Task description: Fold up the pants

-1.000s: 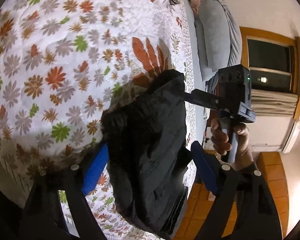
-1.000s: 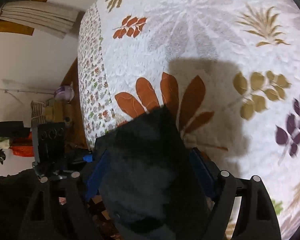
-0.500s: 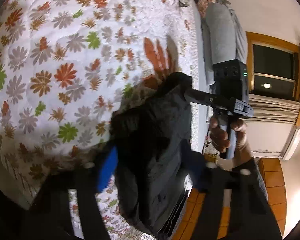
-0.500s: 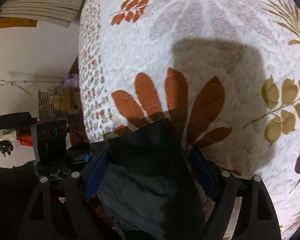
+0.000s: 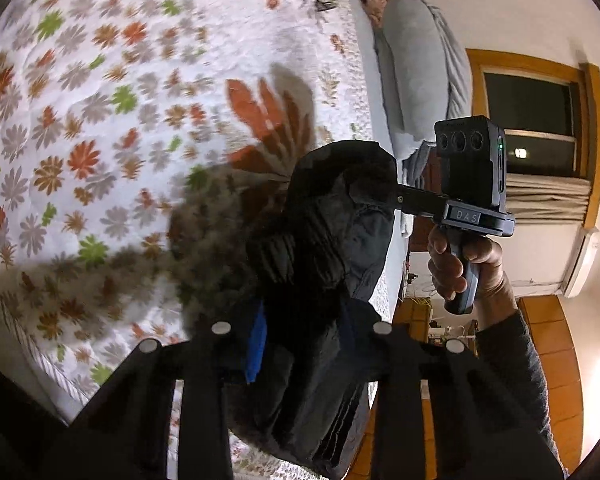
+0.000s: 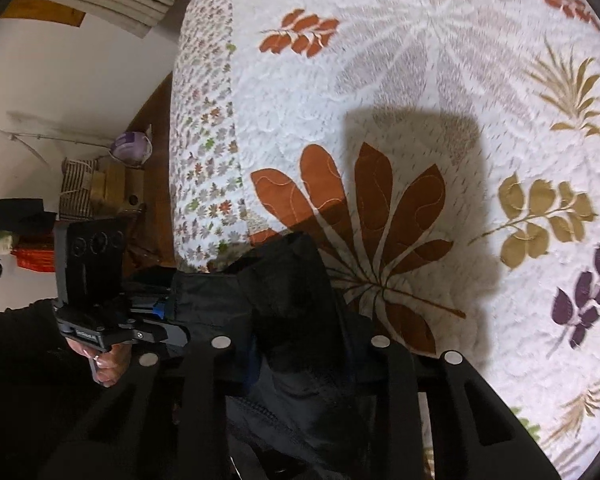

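The black pants hang bunched above a flower-patterned quilt. My left gripper is shut on the pants; its blue pads press into the fabric. My right gripper is shut on another part of the pants. In the left wrist view the right gripper reaches into the far top edge of the cloth. In the right wrist view the left gripper grips the cloth's left edge. The fabric hides most of the fingertips.
The quilt covers a bed. Grey pillows lie at its far end beside a window with a curtain. A wooden floor runs along the bed's edge. Boxes and a purple object stand by the wall.
Both grippers closed from open onto the pants and lifted the cloth off the quilt. The pants' shadow on the quilt has grown.
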### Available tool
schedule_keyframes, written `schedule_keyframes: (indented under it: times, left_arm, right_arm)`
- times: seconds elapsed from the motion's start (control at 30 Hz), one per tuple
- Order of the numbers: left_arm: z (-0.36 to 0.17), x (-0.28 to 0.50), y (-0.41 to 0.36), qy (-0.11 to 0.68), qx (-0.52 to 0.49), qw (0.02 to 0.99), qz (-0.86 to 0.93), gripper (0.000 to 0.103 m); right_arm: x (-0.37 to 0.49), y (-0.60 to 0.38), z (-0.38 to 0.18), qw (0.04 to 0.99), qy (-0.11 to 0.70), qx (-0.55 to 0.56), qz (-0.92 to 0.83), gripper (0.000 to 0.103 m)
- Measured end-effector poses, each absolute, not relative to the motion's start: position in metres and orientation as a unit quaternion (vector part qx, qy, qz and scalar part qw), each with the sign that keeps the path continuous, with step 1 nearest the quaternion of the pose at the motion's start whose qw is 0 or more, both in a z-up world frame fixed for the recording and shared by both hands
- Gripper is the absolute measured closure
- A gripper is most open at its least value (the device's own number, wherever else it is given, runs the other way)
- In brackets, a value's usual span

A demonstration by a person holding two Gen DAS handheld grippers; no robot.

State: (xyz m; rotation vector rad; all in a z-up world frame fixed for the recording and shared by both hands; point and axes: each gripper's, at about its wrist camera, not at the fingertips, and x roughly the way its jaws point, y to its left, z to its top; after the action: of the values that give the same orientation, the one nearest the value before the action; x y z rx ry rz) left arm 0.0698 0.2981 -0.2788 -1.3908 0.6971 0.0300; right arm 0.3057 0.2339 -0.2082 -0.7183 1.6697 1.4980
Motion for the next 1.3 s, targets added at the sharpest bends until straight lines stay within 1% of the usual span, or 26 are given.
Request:
schedule_keyframes:
  times: [0.43,0.73,1.07,1.3]
  left_arm:
    - [-0.211,0.080,0.267,0.303,-0.581,0.755,-0.022,0.075]
    - [-0.168,0.084,0.237,0.303,-0.548,0.778,-0.052,0.076]
    - [-0.120,0.094,0.187,0.304,-0.510,0.799,-0.097,0.076]
    - [-0.086,0.108,0.128,0.312,-0.471,0.813,-0.143,0.077]
  right_arm:
    - [0.308,0.189,-0.119,0.455,0.615,-0.294,0.573,0.073]
    - [0.305,0.144,-0.067,0.496,0.597,-0.285,0.563,0.073]
    - [0.307,0.077,-0.015,0.545,0.581,-0.263,0.544,0.073]
    - [0.314,0.004,0.015,0.586,0.572,-0.221,0.529,0.073]
